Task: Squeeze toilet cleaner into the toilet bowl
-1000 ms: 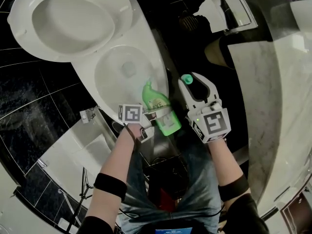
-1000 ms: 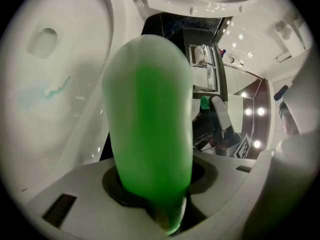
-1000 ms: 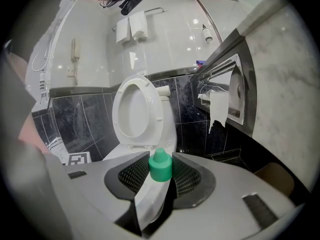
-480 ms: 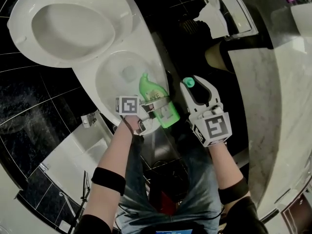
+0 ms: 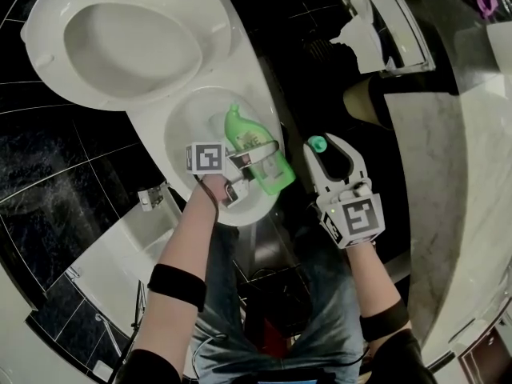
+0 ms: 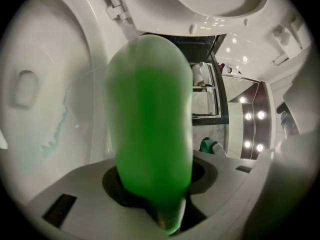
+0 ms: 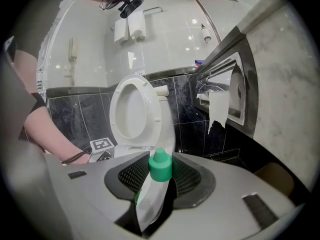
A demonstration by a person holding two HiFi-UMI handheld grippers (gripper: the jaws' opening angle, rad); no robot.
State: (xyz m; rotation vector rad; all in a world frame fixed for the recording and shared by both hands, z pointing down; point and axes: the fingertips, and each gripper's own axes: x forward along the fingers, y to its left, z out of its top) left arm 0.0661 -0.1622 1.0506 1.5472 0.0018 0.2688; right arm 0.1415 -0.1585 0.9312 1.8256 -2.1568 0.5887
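Note:
In the head view my left gripper (image 5: 258, 165) is shut on the body of a green toilet cleaner bottle (image 5: 254, 152). The bottle lies nearly level, its open spout out over the white toilet bowl (image 5: 186, 126); the seat and lid (image 5: 120, 34) stand raised behind. In the left gripper view the green bottle (image 6: 150, 134) fills the space between the jaws of the left gripper (image 6: 160, 186), and the bowl wall (image 6: 45, 109) lies to the left. My right gripper (image 5: 324, 145) hangs right of the bowl, shut on the bottle's green cap (image 5: 318, 143). The right gripper view shows that cap (image 7: 161, 165) pinched in the right gripper (image 7: 161, 173) with a white scrap below it.
A recessed paper holder (image 5: 388, 30) with hanging tissue (image 7: 217, 109) is on the right wall, above a brown bin (image 5: 362, 102). A marble counter (image 5: 448, 182) runs along the right. Black tiles surround the toilet (image 7: 135, 114). The person's legs in jeans (image 5: 272, 310) stand below the grippers.
The left gripper has carried the green bottle forward, from beside the bowl's rim to out over the bowl. The right gripper with the cap has kept its place.

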